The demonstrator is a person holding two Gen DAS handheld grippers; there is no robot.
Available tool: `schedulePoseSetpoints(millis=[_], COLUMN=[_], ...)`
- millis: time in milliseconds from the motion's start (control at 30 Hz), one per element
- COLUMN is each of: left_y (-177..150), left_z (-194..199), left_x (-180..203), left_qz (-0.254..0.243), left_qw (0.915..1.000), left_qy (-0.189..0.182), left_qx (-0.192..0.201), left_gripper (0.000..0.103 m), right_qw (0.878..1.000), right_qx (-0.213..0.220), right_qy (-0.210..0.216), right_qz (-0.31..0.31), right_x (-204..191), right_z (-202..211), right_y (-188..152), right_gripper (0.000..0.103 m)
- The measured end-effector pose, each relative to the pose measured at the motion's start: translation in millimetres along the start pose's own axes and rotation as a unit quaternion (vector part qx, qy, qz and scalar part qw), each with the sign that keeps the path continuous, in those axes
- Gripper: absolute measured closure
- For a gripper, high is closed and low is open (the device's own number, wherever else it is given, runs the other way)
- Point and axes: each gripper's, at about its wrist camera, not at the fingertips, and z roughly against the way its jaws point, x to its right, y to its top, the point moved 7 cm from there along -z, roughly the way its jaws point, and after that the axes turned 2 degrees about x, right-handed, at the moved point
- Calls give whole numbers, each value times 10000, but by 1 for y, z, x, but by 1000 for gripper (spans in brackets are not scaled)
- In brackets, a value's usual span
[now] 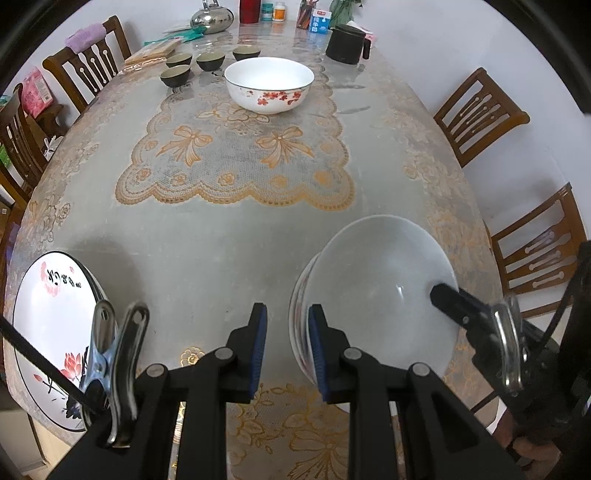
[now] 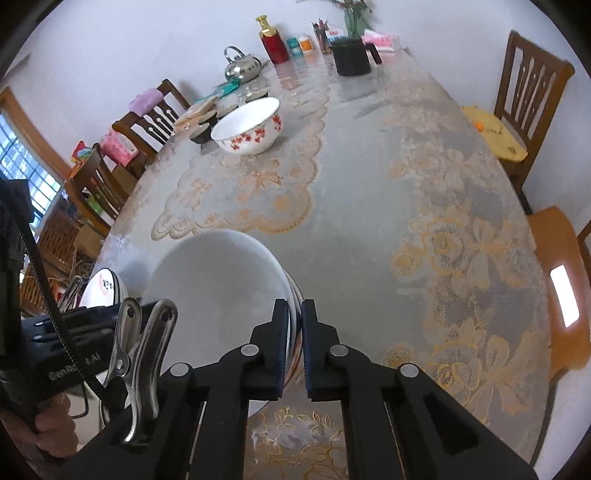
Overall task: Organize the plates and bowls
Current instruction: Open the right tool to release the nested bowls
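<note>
Right tool [image 2: 294,345] pinches tilted bowl stack's [image 2: 218,280] rim, mouth up.

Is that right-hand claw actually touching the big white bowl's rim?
Touching. The right wrist view shows the right gripper with both pads closed on the white bowl's rim.

I count four small dark cups [image 1: 177,75], two big white bowls [image 1: 269,88], one painted plate [image 1: 48,332], one kettle [image 1: 212,16].

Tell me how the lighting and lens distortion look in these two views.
Left wrist view: fisheye bends the table edges, dark corners, a small glint inside the near bowl. Right wrist view: same bending, and a bright window washes out at left.
</note>
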Motion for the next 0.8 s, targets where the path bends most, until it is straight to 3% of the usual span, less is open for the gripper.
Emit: schedulePoseSetpoints(millis=[267,433,600,800], left_y=[4,17,35,65], left_z=[2,15,19,23], left_x=[-3,-2,-8,-21], left_qz=[140,247,636,736], left_qw=[9999,9996,9977,9967], left_qy=[49,22,-74,148], left_qx=[-10,158,212,322], left_gripper=[80,77,75,74], right_qw=[9991,9977,9954,9922], right_qx=[27,101,-25,-183], right_qy=[385,650,945,1231], right_qz=[-180,-143,-141,-79], right_x=[6,9,11,10], right_z=[10,20,18,9], right_y=[8,22,41,68], right_gripper=[95,78,77,77])
